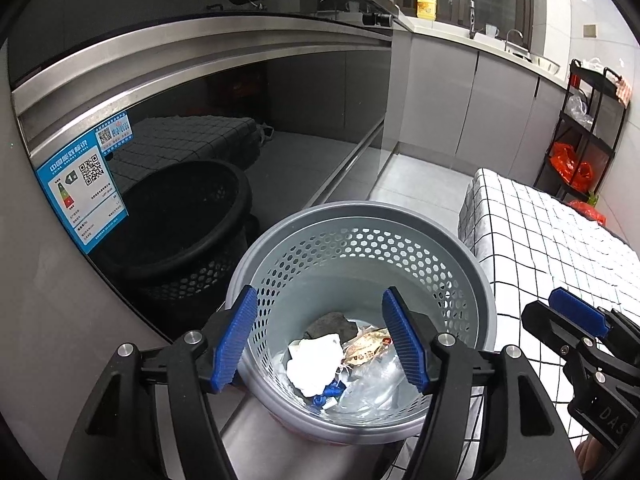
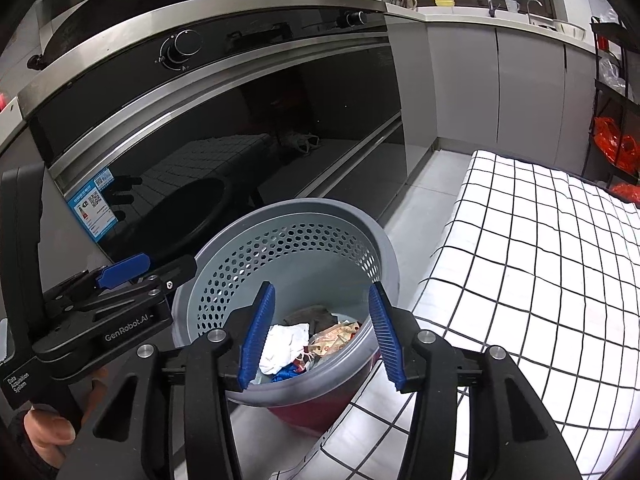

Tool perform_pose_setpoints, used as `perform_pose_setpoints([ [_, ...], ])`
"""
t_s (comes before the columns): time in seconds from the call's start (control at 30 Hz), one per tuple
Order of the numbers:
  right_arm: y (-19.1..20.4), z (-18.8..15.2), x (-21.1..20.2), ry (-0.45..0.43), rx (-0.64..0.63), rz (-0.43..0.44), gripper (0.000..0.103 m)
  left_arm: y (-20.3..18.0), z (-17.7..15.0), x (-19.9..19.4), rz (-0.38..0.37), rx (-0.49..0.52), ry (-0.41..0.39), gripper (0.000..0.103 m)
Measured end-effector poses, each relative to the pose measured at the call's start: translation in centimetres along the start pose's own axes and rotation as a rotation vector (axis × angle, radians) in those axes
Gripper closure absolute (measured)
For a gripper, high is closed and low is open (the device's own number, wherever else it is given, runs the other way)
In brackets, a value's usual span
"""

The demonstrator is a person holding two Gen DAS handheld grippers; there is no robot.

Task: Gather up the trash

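Kitchen: sitting behind both tongs, dark glass oven front (image 2: 248, 120) reflecting the bin, grey cupboards beyond.
Cloth: checked table cover (image 2: 540, 280) lying to the right of the right tongs.
Bin: grey perforated basket (image 1: 360, 240) standing just ahead of and below both tongs, mouth open.
Trash: white tissue (image 1: 316, 364), snack wrapper (image 1: 368, 348) and clear plastic (image 1: 380, 384) lying at the bin's bottom, framed between the pads.
Left tongs (image 1: 320, 344): standing apart, gripping nothing, pointing down into the bin.
Right tongs (image 2: 320, 336): standing apart too, empty, hanging over the near rim.
Step, judging: letting go over the bin, probably finishing.
Doing it well: keeping pads wide, lifting straight up clear of the rim, avoiding knocking the light bin over.
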State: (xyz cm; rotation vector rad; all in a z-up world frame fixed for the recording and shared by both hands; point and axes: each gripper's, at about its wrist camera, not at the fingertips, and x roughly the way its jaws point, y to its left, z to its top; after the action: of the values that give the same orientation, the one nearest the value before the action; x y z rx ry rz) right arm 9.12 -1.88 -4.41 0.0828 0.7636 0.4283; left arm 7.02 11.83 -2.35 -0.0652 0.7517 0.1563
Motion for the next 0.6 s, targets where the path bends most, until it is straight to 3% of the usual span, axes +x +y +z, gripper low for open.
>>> perform_pose_setpoints([
  [0.6,-0.2,-0.1,-0.9,-0.016,0.021,-0.033,0.049,-0.3,0.1,-1.7,0.034,0.012,-0.053,0.014],
])
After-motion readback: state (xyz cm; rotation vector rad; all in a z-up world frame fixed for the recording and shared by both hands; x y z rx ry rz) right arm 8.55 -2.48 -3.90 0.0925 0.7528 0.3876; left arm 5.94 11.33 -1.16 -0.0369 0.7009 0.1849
